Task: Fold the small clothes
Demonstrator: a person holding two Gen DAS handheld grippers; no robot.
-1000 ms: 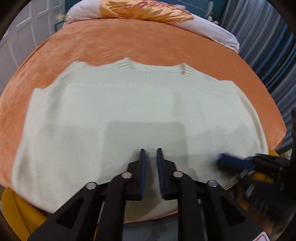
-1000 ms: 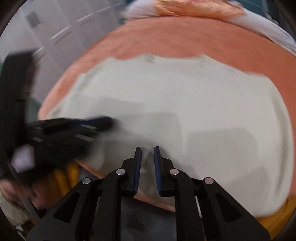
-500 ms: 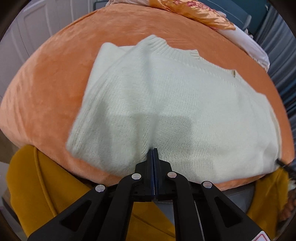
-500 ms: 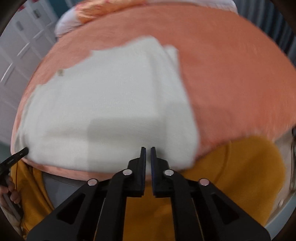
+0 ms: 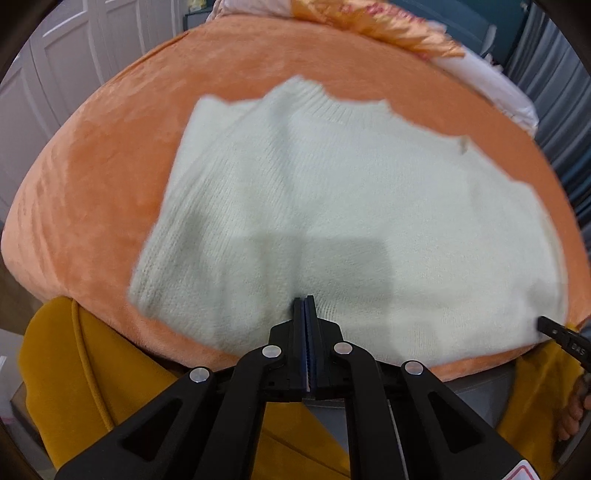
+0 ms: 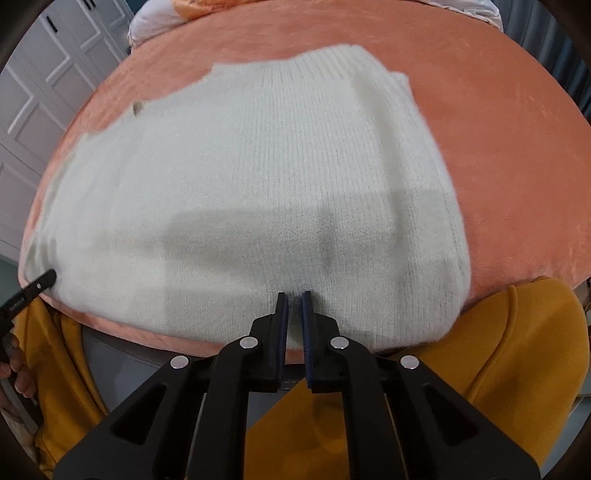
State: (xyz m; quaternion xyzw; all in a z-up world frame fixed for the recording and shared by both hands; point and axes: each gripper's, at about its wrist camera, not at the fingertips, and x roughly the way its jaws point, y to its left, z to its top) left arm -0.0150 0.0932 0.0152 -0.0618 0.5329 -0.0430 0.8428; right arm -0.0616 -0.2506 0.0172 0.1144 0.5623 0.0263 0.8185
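A cream knitted sweater (image 5: 332, 206) lies flat on the orange bed cover (image 5: 110, 155), sleeves folded in, its neckline at the far side. It also shows in the right wrist view (image 6: 258, 184). My left gripper (image 5: 305, 306) is shut and empty, its tips over the sweater's near hem left of centre. My right gripper (image 6: 294, 301) is open by a narrow gap and empty, over the near hem towards the sweater's right side. Neither holds the cloth.
The bed's near edge (image 6: 184, 336) runs just below the hem. The person's mustard-yellow clothing (image 6: 498, 362) fills the foreground. Pillows (image 5: 388, 26) lie at the head of the bed. White cupboard doors (image 6: 44, 81) stand left, grey curtains (image 5: 561, 92) right.
The left gripper has shut and drawn back to the near hem. The right gripper has narrowed and swung back over the sweater. Both views have pulled away from the cloth.
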